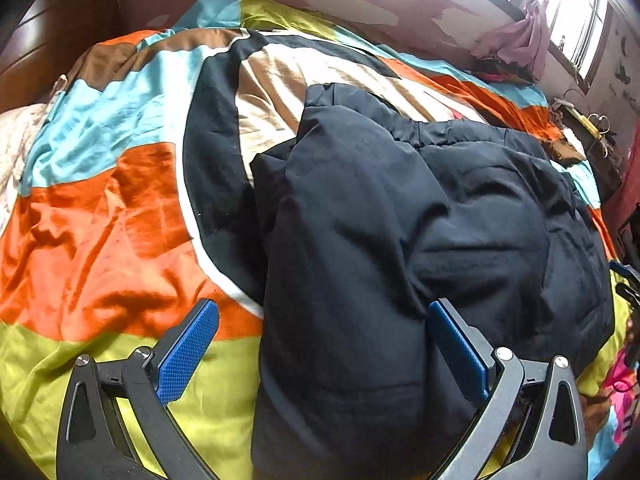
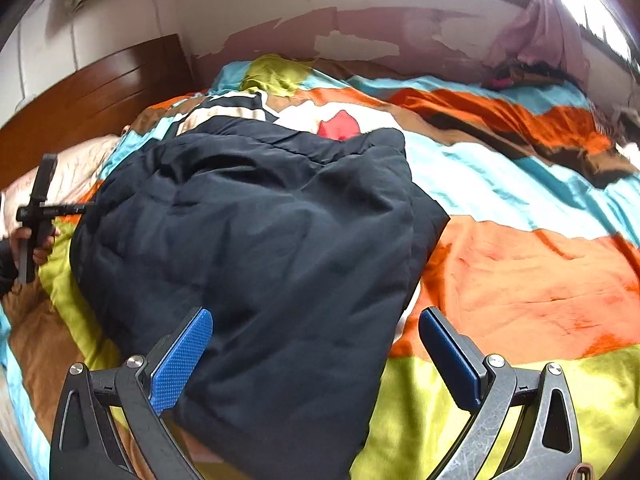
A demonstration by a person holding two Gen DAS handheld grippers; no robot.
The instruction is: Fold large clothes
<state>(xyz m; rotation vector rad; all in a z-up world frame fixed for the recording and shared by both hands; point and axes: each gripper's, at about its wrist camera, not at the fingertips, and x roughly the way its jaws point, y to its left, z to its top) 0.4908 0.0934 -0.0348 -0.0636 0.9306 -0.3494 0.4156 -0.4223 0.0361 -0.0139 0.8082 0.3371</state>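
Observation:
A dark navy padded jacket (image 1: 420, 220) lies folded in a thick bundle on a bed, also in the right wrist view (image 2: 260, 240). My left gripper (image 1: 324, 344) is open, its blue pads (image 1: 188, 352) spread wide just above the jacket's near left edge, holding nothing. My right gripper (image 2: 316, 352) is open too, hovering over the jacket's near right edge with nothing between its pads (image 2: 182, 360). The left gripper also shows from the side in the right wrist view (image 2: 38, 216), held in a hand at the jacket's left.
The bed is covered by a shiny striped quilt (image 1: 104, 216) in orange, turquoise, lime and brown, also in the right wrist view (image 2: 520, 264). A wooden headboard (image 2: 100, 88) stands at the far left. A peeling wall and bright window (image 1: 576, 12) lie beyond. Clutter sits at the bed's right side (image 1: 592, 128).

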